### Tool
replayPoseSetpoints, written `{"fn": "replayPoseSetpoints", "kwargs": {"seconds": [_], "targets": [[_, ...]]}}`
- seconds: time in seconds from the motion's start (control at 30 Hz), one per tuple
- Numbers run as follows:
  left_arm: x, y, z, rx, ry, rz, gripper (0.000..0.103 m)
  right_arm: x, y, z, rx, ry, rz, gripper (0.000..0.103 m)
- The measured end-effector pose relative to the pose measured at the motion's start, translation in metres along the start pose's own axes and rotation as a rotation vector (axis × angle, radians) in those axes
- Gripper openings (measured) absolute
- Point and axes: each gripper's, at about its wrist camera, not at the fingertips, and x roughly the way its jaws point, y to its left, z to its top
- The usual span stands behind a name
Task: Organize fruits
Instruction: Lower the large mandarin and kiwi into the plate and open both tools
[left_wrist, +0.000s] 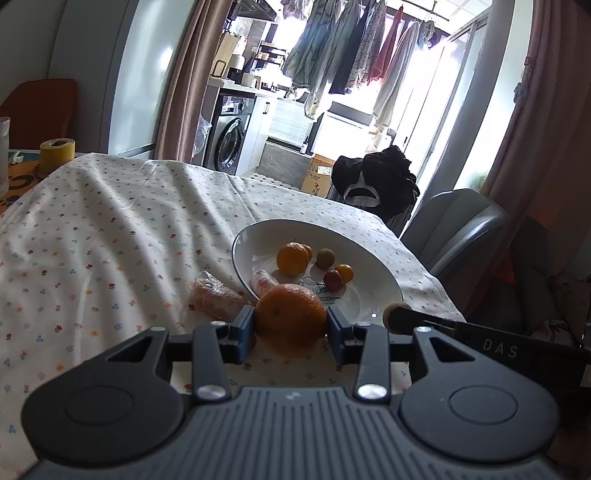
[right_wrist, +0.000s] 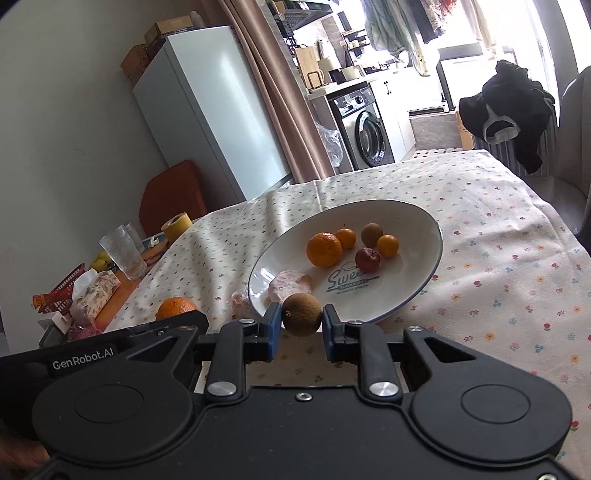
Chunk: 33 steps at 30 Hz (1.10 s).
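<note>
Fruits are seen in three places: on a white plate (right_wrist: 417, 291), in the two claws, and on the cloth beside the plate. A large orange (left_wrist: 291, 318) is clamped between the blue pads of the left claw (left_wrist: 291, 325), held above the near edge of the plate, with the jaws only partly closed around its width. A small brown round fruit (right_wrist: 302, 314) is pinched in the right claw (right_wrist: 301, 325), whose jaws are drawn nearly together on it, just in front of the plate's near rim. On the plate, a smaller orange (right_wrist: 324, 249) is grouped with two little orange fruits (right_wrist: 346, 237), a brownish one (right_wrist: 372, 232) and a dark red one (right_wrist: 368, 259); a wrapped pinkish piece (right_wrist: 290, 285) is laid at the near left rim. A second wrapped piece (left_wrist: 216, 297) is left on the cloth, just outside the plate's left rim. The plate is set on a desk covered with a flower-dotted cloth (right_wrist: 498, 266). A roll of yellow tape (right_wrist: 178, 225) and drinking glasses (right_wrist: 123, 251) are placed at the desk's far left edge. Beyond the desk, a white fridge (right_wrist: 210, 110) and a washing machine (right_wrist: 364, 127) are visible.
</note>
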Motion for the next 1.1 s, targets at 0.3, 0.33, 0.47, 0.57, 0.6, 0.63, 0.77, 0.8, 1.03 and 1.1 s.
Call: {"fn": "replayPoseSetpoints", "kwargs": {"seconds": [0.3,0.33,0.47,0.57,0.6,0.63,0.77,0.8,1.03,1.1], "targets": [[0.018,-0.014,0.004,0.021,0.014,-0.017,0.04,-0.004,-0.02,0.009,0.001,-0.019,-0.036,0.022],[0.02,-0.015,0.005,0.021,0.016,-0.019,0.04,-0.003,-0.022,0.01,-0.001,-0.019,-0.04,0.022],[0.029,-0.018,0.008,0.021,0.027,-0.026,0.04,-0.001,-0.029,0.015,0.001,-0.019,-0.054,0.022],[0.039,-0.02,0.011,0.017,0.037,-0.026,0.04,0.002,-0.034,0.019,-0.003,-0.017,-0.067,0.022],[0.042,-0.021,0.012,0.016,0.04,-0.026,0.04,0.003,-0.035,0.02,-0.004,-0.016,-0.072,0.022],[0.044,-0.021,0.013,0.014,0.044,-0.025,0.04,0.005,-0.037,0.021,-0.004,-0.014,-0.073,0.022],[0.052,-0.022,0.015,0.009,0.053,-0.022,0.04,0.013,-0.043,0.026,-0.002,-0.003,-0.071,0.022],[0.053,-0.023,0.016,0.01,0.055,-0.021,0.04,0.016,-0.044,0.027,-0.003,0.0,-0.071,0.022],[0.067,-0.027,0.02,0.015,0.075,-0.015,0.04,0.029,-0.053,0.034,0.021,0.007,-0.074,0.029],[0.071,-0.03,0.019,0.018,0.081,-0.018,0.04,0.03,-0.055,0.035,0.023,0.007,-0.074,0.03]]}}
